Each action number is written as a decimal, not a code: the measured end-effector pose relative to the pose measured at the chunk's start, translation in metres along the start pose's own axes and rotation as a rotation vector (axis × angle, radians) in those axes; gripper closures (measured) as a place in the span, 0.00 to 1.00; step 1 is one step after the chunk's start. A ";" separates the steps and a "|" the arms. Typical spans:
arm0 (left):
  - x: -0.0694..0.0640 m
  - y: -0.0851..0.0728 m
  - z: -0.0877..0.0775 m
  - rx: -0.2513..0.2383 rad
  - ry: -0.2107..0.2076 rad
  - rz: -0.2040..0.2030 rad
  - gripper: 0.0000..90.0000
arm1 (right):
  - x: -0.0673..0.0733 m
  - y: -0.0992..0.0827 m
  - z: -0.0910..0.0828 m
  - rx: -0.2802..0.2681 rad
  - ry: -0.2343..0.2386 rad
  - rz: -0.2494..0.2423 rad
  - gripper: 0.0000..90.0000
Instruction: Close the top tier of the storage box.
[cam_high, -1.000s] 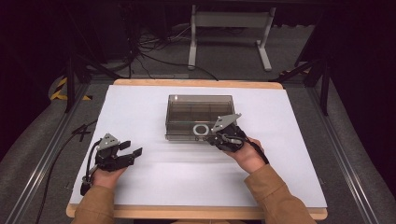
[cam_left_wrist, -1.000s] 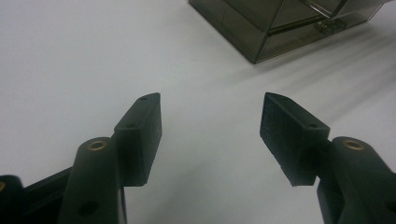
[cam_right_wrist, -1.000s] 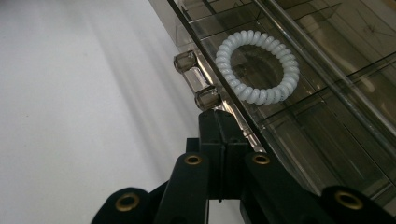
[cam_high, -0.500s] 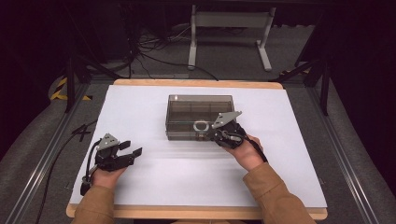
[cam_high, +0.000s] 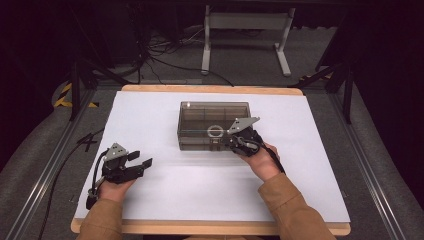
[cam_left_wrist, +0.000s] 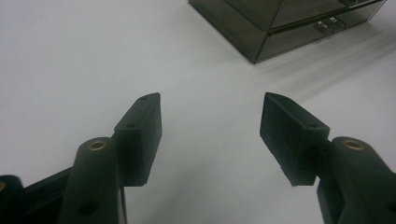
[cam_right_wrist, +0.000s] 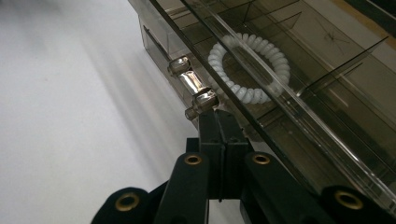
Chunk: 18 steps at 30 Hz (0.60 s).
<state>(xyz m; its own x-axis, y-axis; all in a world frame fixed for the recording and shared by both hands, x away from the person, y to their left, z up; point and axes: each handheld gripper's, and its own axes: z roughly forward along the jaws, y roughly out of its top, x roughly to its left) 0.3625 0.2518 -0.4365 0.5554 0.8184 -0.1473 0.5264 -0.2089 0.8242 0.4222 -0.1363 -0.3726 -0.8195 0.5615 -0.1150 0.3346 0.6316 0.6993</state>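
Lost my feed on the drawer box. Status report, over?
Right claw shut, tips at the drawer handle of the smoky box. White coil ring inside. Left claw open over bare table. Nothing in the way.

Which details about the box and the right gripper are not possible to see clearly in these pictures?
- Right gripper view: the right gripper has its jaws shut at the drawer handle; whether they pinch it or only touch it is hidden by the jaws themselves.
- High view: the white coiled ring is too small to identify.
- Left gripper view: the smoky box is cut off by the top edge.
- High view: the drawer's opening is too small to judge.
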 end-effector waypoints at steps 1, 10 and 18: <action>0.000 0.000 0.000 0.000 -0.002 -0.001 0.44 | 0.000 0.000 0.000 0.000 -0.002 0.000 1.00; 0.000 0.000 0.000 0.000 -0.003 -0.002 0.44 | -0.003 0.000 0.003 -0.010 -0.020 0.005 1.00; 0.000 0.000 0.000 0.004 -0.001 -0.001 0.44 | -0.004 0.000 0.006 -0.019 -0.042 0.010 1.00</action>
<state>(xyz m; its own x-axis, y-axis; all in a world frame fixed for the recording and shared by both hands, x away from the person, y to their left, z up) 0.3625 0.2521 -0.4363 0.5556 0.8180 -0.1491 0.5298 -0.2100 0.8217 0.4281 -0.1355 -0.3760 -0.7959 0.5897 -0.1368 0.3336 0.6159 0.7137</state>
